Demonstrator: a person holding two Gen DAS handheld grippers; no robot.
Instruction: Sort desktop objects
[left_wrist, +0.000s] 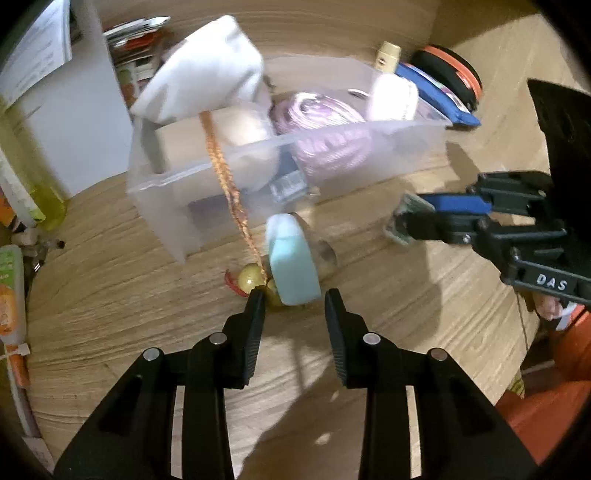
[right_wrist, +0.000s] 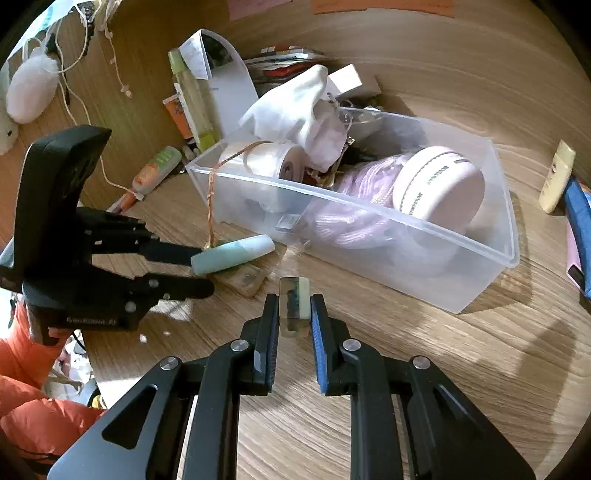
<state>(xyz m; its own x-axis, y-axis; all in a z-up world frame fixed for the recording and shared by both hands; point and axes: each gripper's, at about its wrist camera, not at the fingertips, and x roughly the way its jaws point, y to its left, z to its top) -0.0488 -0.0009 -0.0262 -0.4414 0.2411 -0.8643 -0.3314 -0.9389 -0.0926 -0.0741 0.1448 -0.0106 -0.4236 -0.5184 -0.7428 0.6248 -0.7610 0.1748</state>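
The right wrist view shows the right gripper (right_wrist: 294, 314) clamped on a small clear block (right_wrist: 294, 312), held above the desk (right_wrist: 406, 369). The same view shows the left gripper (right_wrist: 207, 271) side-on, with the teal tube (right_wrist: 232, 254) at its fingertips. In the left wrist view the tube (left_wrist: 293, 264) stands between the narrowed jaws of that gripper (left_wrist: 295, 302); contact with the pads cannot be confirmed. Only this view shows the yellow beads (left_wrist: 255, 282) beside the tube, with an orange cord (left_wrist: 225, 177) running up over the bin rim.

The clear bin (right_wrist: 491, 251) on the desk contains a white cloth (right_wrist: 295, 107), a tape roll (right_wrist: 273, 158), purple cord (right_wrist: 354, 206) and a round pink case (right_wrist: 439, 184).
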